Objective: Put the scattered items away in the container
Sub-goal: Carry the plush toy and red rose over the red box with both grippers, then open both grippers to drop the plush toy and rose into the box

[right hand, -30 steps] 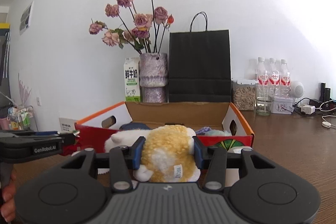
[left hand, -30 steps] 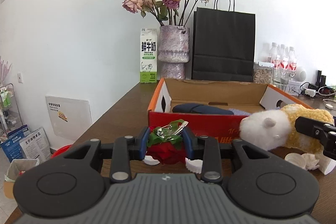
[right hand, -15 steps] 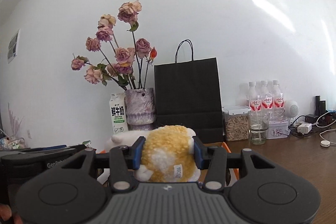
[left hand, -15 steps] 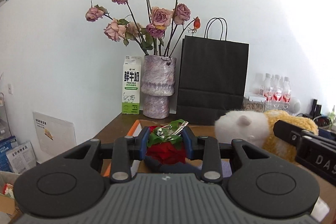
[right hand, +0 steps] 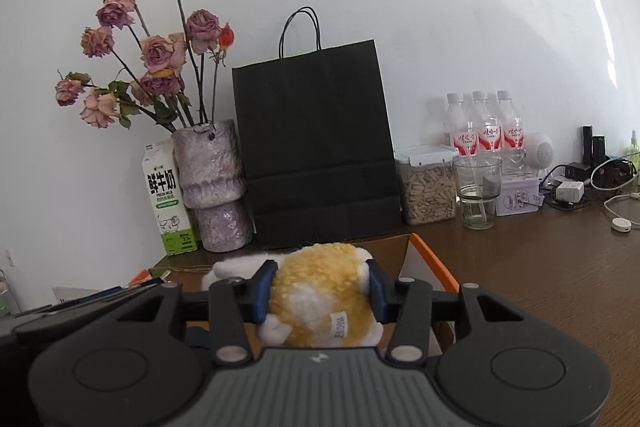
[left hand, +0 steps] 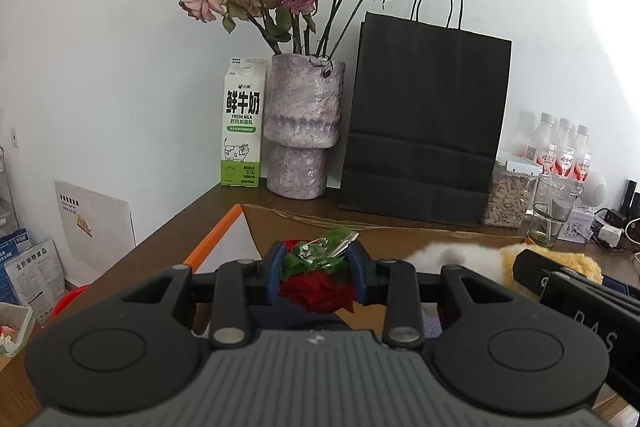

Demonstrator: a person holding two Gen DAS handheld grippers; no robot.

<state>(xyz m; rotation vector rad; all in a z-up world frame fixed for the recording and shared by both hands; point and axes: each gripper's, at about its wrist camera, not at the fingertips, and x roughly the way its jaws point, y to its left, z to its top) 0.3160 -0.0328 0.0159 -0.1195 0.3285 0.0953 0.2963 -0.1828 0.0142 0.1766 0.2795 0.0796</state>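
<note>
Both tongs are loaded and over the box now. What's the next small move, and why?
Probably lower both a little, then release. The left tongs grip the red rose and the right tongs grip the plush toy, both above the box but not yet inside its walls.

Right gripper [right hand: 319, 291] jaws clamped on the yellow-and-white plush toy [right hand: 320, 297], white tag facing the camera. Toy sits over the open cardboard box [right hand: 430, 261] with the orange rim. Left gripper [right hand: 80, 307] just beside, at the left edge. Behind on the table [right hand: 540, 267]: milk carton [right hand: 166, 199], vase of dried roses [right hand: 212, 187], black paper bag [right hand: 316, 143], water bottles [right hand: 486, 131], glass [right hand: 478, 193].
</note>
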